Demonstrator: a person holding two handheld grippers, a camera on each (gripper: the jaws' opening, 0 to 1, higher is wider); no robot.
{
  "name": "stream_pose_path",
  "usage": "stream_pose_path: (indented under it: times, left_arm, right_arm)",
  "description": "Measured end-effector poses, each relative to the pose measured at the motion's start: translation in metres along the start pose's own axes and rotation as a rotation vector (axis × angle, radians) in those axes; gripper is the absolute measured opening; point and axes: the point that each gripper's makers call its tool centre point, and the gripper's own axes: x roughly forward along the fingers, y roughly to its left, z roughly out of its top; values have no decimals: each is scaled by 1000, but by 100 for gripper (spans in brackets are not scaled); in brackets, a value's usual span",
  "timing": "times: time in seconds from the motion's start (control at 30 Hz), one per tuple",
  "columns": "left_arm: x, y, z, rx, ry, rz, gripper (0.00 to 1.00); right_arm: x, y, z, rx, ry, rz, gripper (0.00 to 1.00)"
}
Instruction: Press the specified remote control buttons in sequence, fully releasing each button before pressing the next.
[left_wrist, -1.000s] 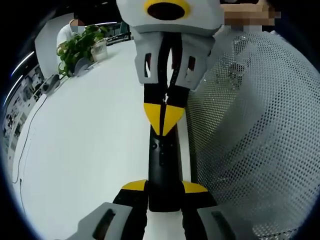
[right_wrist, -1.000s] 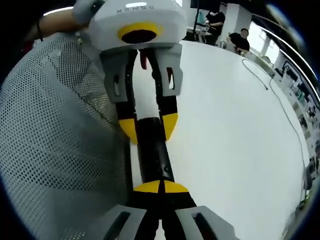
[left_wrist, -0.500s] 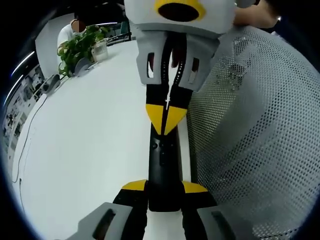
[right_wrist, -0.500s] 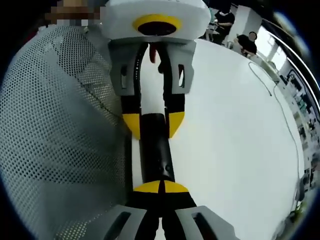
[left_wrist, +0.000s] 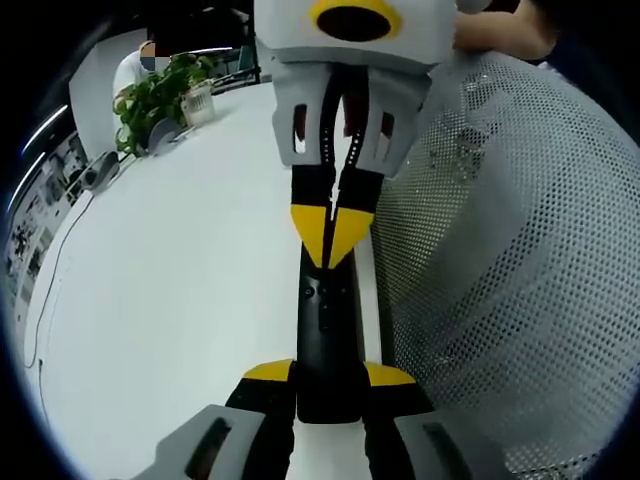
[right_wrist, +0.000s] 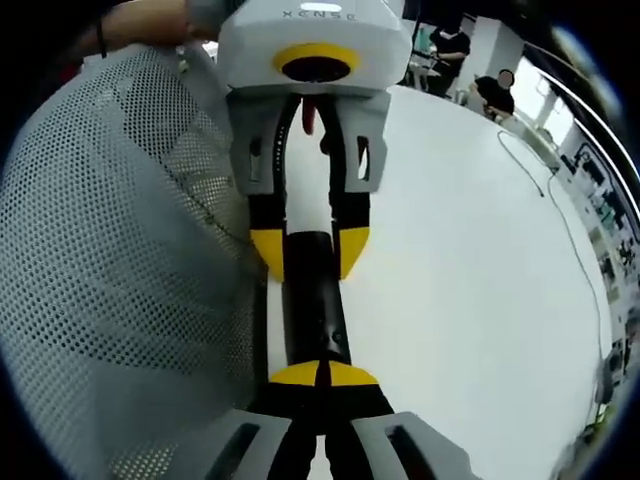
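A slim black remote (left_wrist: 326, 330) lies lengthwise over the white table (left_wrist: 180, 280), with small buttons on its upper face. My left gripper (left_wrist: 330, 376) is shut on its near end, one yellow-tipped jaw on each long side. My right gripper (left_wrist: 328, 232) reaches in from the top of the left gripper view, shut, its two yellow tips together and down on the remote's far part. In the right gripper view, my right gripper (right_wrist: 320, 375) sits shut over the remote (right_wrist: 312, 310), and my left gripper (right_wrist: 308, 252) clamps the far end. Whether a button is pushed in is hidden under the tips.
A person's white mesh garment (left_wrist: 500, 260) bulges close beside the remote, also the mesh garment (right_wrist: 120, 260). A potted plant (left_wrist: 160, 90) and a grey device (left_wrist: 98, 168) stand at the table's far edge. A thin cable (right_wrist: 560, 200) runs across the table; people (right_wrist: 445, 45) sit beyond.
Both grips are unchanged. The views have drifted slightly, and the right gripper's tips stay at about the same spot on the remote.
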Motion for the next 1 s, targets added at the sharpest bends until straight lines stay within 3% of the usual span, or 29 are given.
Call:
stream_pose_path:
  times: [0.27,0.7,0.93,1.0]
  left_arm:
    - [0,0,0,3,0,-1,25]
    - [1,0,0,8,3,-3,25]
    - [1,0,0,10,6,-4,25]
    - [1,0,0,10,7,-4,25]
  right_arm:
    - [-1,-1,-4,7,11,-3,3]
    - [1,0,-4,-63,43,-19,3]
    - [0,-1,-4,20,10,-24,3]
    - [0,-1,-4,8,4,-19,3]
